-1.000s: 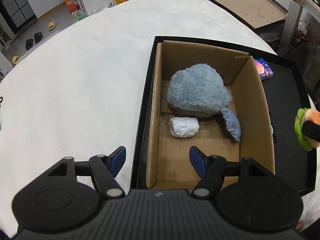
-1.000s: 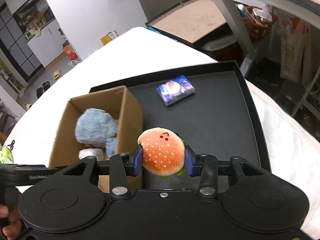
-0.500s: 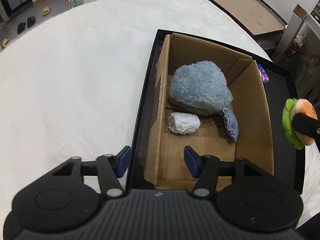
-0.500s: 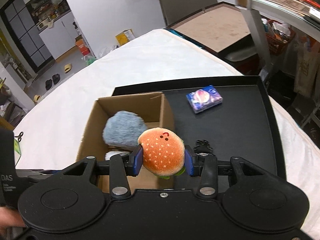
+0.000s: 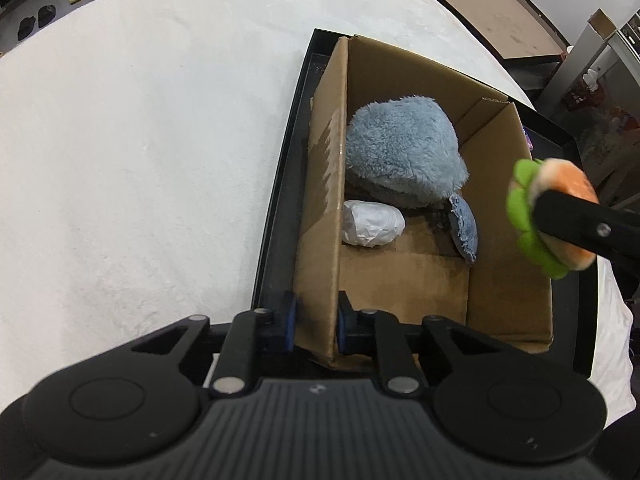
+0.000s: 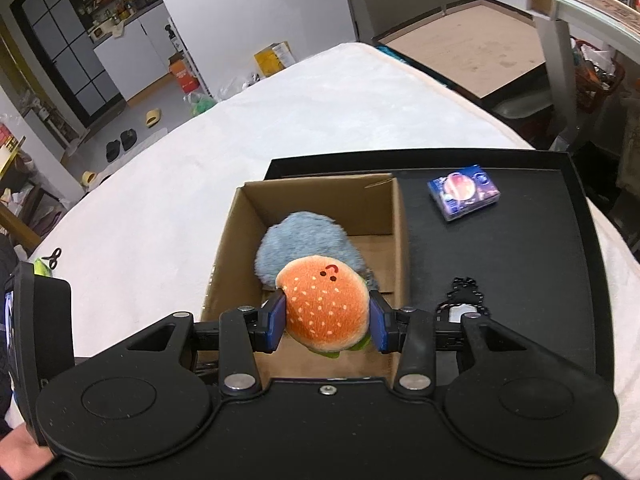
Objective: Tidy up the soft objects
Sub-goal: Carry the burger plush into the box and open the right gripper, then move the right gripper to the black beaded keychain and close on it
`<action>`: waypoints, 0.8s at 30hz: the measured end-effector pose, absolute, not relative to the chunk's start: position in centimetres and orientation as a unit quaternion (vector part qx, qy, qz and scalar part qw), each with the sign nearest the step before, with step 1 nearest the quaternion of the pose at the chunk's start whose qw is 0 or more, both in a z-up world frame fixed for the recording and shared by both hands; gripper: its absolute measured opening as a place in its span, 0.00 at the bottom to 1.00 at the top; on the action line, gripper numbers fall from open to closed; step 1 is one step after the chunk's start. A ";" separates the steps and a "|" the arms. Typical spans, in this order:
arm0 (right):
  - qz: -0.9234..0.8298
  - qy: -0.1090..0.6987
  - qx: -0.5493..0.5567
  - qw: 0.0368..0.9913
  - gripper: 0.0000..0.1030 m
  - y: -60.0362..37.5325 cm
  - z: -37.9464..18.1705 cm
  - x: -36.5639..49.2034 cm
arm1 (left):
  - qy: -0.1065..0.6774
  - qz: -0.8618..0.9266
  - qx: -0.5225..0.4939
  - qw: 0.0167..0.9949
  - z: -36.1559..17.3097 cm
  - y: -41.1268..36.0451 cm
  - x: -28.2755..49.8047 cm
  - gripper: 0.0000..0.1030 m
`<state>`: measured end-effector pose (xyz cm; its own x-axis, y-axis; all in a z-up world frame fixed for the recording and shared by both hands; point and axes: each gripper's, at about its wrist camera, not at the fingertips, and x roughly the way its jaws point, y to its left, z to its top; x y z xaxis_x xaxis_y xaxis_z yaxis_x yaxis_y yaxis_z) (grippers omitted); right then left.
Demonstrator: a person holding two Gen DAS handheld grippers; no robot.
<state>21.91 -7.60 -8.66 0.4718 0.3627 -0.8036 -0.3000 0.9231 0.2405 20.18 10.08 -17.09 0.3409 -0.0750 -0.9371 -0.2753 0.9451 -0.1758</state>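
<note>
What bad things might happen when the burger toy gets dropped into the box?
1. The right tool holds the burger plush near the cardboard box's right wall; let go there, it might bounce out onto the black tray.
2. The blue plush and white bundle fill the far end, so it may land on top and roll.
3. The left tool pinches the box's left wall; a tug might tip it.

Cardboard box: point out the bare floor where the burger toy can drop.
Cardboard box: bare floor near the left gripper, bordered by white bundle and blue plush. Far end crowded. Right gripper holds the burger toy above it.
</note>
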 end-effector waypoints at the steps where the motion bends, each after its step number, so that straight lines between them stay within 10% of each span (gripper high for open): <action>1: 0.195 0.478 0.033 0.856 0.40 -7.2 -8.7 22.0 | 0.571 0.061 -0.156 0.804 -17.2 10.3 20.2 0.16; 24: 0.215 0.472 0.053 0.853 0.56 -8.6 -8.7 22.2 | 0.580 0.071 -0.149 0.798 -17.3 9.9 20.7 0.17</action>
